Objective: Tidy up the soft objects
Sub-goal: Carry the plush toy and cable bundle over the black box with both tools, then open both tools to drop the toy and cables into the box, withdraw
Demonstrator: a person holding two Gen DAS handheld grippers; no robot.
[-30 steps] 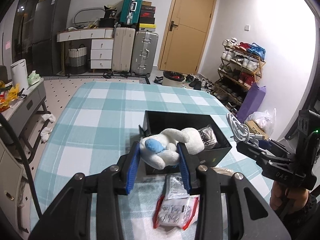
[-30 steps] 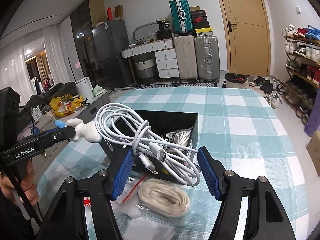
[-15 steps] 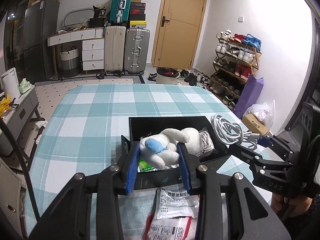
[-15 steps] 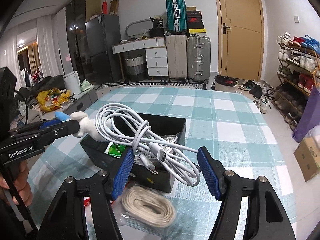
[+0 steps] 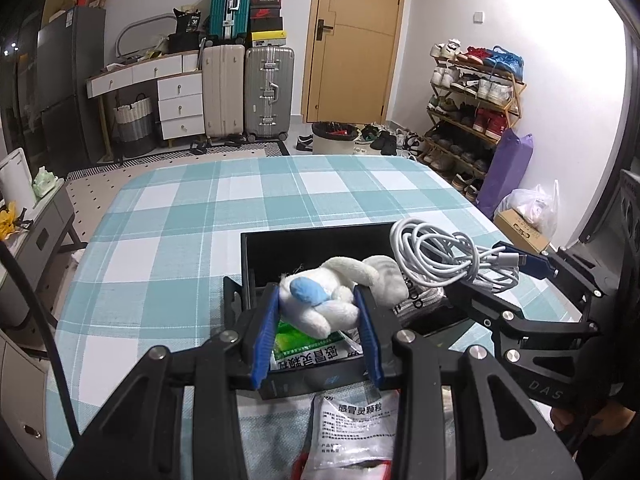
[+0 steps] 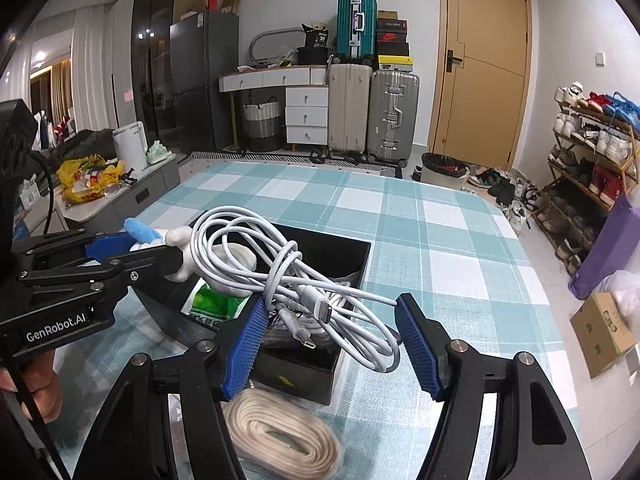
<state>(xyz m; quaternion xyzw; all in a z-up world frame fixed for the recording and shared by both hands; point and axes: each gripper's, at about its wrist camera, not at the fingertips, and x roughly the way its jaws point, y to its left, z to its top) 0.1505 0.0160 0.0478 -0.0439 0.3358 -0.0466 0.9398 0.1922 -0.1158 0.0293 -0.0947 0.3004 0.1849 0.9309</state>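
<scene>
My left gripper [image 5: 316, 320] is shut on a white plush toy with a blue patch [image 5: 320, 300] and holds it over the near edge of an open black box [image 5: 312, 240]. My right gripper [image 6: 328, 332] is shut on a bundle of white charging cable [image 6: 288, 276], held above the box [image 6: 344, 248]. The cable also shows in the left wrist view [image 5: 444, 260], and the plush in the right wrist view [image 6: 176, 236]. A green packet [image 5: 296, 340] and other soft items lie inside the box.
White medicine sachets [image 5: 356, 424] lie on the checked tablecloth [image 5: 180, 240] in front of the box. A coiled beige strap [image 6: 280, 436] lies by the box's near corner. Suitcases, drawers and a shoe rack stand beyond the table.
Both grippers have moved forward over the box, carrying the plush toy and the cable. The box now sits directly beneath them, with the sachets and strap nearer the frames' lower edges.
</scene>
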